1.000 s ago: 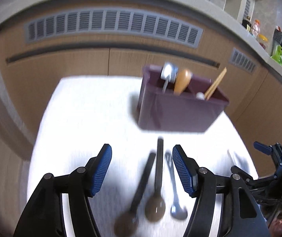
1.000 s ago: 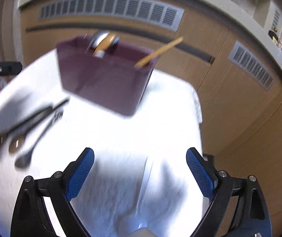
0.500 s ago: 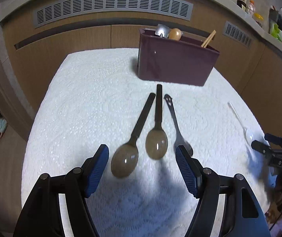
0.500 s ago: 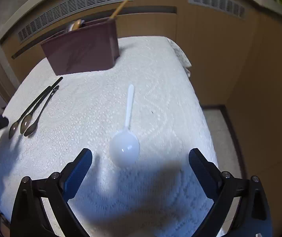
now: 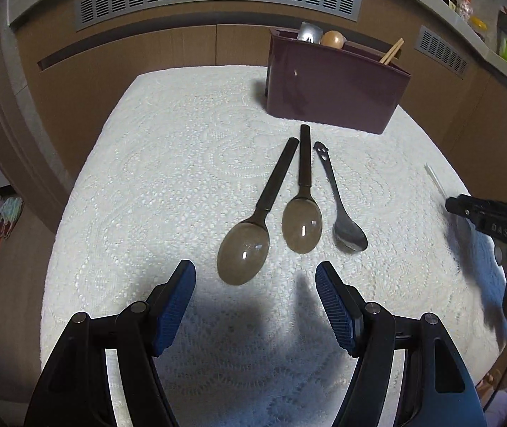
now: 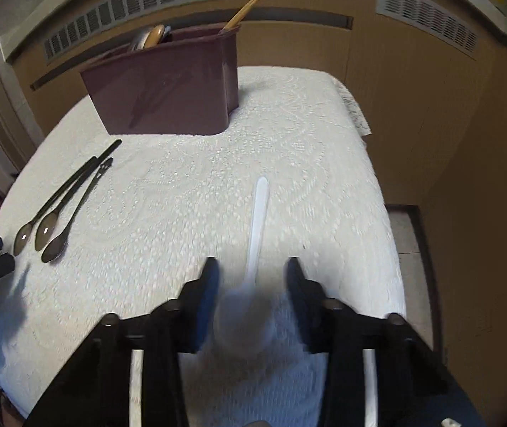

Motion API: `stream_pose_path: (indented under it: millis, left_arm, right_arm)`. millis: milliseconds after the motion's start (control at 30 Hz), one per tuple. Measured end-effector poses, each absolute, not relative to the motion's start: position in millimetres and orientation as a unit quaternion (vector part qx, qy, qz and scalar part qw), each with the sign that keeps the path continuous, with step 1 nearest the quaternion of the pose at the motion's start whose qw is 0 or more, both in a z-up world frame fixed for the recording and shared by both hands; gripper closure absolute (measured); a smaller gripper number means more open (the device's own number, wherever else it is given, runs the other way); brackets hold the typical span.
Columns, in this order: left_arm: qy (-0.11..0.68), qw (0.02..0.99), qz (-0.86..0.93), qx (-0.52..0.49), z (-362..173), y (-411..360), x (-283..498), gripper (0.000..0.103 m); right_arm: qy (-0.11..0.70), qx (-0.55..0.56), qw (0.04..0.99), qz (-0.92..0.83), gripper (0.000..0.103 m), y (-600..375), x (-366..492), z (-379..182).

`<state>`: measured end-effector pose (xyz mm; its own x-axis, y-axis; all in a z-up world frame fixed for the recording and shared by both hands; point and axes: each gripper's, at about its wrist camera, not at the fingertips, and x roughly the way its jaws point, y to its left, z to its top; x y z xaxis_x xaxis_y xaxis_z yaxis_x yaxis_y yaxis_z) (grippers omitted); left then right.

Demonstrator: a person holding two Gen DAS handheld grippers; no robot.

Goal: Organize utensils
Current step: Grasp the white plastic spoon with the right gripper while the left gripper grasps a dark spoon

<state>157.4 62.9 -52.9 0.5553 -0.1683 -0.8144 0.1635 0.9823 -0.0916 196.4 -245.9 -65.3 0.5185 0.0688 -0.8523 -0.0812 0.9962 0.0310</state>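
Note:
A maroon utensil holder (image 5: 335,89) stands at the back of the white cloth; it also shows in the right wrist view (image 6: 168,85), holding spoons and chopsticks. Two dark-handled spoons (image 5: 253,224) (image 5: 303,206) and a small metal spoon (image 5: 342,210) lie side by side ahead of my open left gripper (image 5: 255,281). A white plastic spoon (image 6: 253,249) lies with its bowl between the fingers of my right gripper (image 6: 251,270), whose jaws are partly closed around the bowl; contact cannot be told through the blur.
The table under a white lace cloth (image 5: 168,163) ends at its right edge (image 6: 388,213), with floor beyond. Wooden cabinets with vents (image 5: 218,0) stand behind. The right gripper's body (image 5: 491,217) shows at the right of the left wrist view.
My right gripper has dropped down over the white spoon and its jaws have narrowed around the bowl. My left gripper has moved slightly closer to the three spoons, still open.

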Motion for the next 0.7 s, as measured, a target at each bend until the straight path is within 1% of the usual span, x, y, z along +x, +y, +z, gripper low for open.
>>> stream_pose_path:
  millis: [33,100,200,367,467,567,633,700]
  left_arm:
    - [0.461,0.882,-0.093,-0.005,-51.8,64.2,157.1,0.032]
    - [0.461,0.883,-0.093,-0.008,-51.3,66.5,157.3,0.032]
    - [0.464,0.881,-0.092,-0.008,-53.1,67.6,159.3,0.032]
    - [0.469,0.878,-0.091,-0.012,-55.8,69.7,161.6,0.032]
    - [0.469,0.879,-0.089,-0.012,-56.4,71.1,161.3,0.032]
    - [0.452,0.887,-0.096,-0.012,-52.9,72.9,159.3,0.033]
    - [0.442,0.891,-0.104,-0.005,-51.7,73.0,159.5,0.035]
    - [0.444,0.889,-0.109,0.001,-54.9,73.9,162.9,0.047]
  right_arm:
    - [0.489,-0.012,0.871,0.041,0.072,-244.6,201.4,-65.0]
    - [0.498,-0.027,0.866,0.040,0.076,-241.6,208.9,-67.5]
    - [0.505,-0.027,0.862,0.045,0.077,-239.2,217.0,-72.9]
    - [0.494,-0.028,0.868,0.046,0.077,-238.1,226.3,-74.4]
    - [0.491,-0.040,0.869,0.050,0.094,-233.2,229.1,-72.7]
    - [0.475,-0.049,0.877,0.052,0.094,-227.8,222.0,-63.8]
    - [0.468,-0.038,0.880,0.065,0.094,-226.5,213.8,-55.6]
    - [0.462,-0.032,0.883,0.073,0.094,-224.9,205.7,-49.1]
